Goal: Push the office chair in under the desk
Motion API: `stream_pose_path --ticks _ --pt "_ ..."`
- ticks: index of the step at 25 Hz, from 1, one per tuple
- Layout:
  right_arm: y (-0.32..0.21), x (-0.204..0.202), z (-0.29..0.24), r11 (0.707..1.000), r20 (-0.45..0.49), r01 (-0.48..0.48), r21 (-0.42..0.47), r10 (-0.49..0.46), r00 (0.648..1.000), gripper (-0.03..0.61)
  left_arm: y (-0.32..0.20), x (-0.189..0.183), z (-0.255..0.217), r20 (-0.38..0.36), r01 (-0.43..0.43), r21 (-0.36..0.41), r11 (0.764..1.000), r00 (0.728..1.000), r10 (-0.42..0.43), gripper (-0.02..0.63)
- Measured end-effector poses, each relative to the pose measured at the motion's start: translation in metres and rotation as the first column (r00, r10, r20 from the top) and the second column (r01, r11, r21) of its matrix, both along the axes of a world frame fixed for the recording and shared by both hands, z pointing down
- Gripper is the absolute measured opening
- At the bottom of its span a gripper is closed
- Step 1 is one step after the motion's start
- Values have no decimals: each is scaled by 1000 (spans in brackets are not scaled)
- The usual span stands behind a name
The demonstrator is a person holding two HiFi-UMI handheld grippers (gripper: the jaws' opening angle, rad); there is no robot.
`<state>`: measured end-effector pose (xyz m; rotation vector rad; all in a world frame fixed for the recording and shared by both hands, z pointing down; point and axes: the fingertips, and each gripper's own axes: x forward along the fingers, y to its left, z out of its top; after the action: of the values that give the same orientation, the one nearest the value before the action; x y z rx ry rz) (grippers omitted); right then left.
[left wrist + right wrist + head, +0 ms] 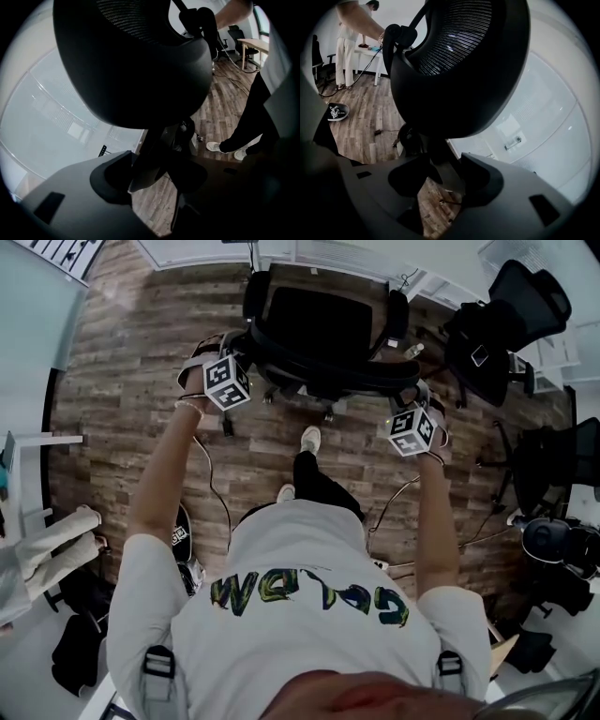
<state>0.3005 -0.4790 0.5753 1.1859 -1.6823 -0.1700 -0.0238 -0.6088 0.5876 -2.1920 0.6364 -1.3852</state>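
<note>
Standing behind the office chair (319, 329), the person sets the left gripper (246, 351) and the right gripper (410, 395) at either end of its backrest rim. Each pair of jaws is clamped on the black frame. The chair sits upper middle, seat toward the white desk (309, 251) along the top edge, on the wooden floor (122, 381).

Upright black mesh-backed office chair (319, 324)
</note>
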Motion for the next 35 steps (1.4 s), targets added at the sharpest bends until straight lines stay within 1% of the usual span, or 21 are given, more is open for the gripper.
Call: stream_pose_path --ticks 11,16,23,29,33,35 --pt "-99 39 -1 1000 7 22 -3 -22 1000 212 -94 36 -1 33 34 8 999 999 -35 236" --pt "-148 58 -1 999 12 34 1 -34 999 212 -141 53 0 35 54 15 998 998 -55 236" --pt "-206 81 -2 999 8 45 2 -45 999 212 -194 75 -4 28 72 17 997 997 -73 239" --pt "-246 93 -2 999 6 33 4 -33 999 215 -234 89 -6 11 78 16 997 997 -78 242" --pt "-274 104 -2 1000 6 24 3 -24 1000 216 -260 100 -5 2 66 0 998 998 -66 244" --pt "-290 108 -2 1000 7 18 4 -18 1000 218 -276 103 -5 -2 64 7 998 998 -64 244"
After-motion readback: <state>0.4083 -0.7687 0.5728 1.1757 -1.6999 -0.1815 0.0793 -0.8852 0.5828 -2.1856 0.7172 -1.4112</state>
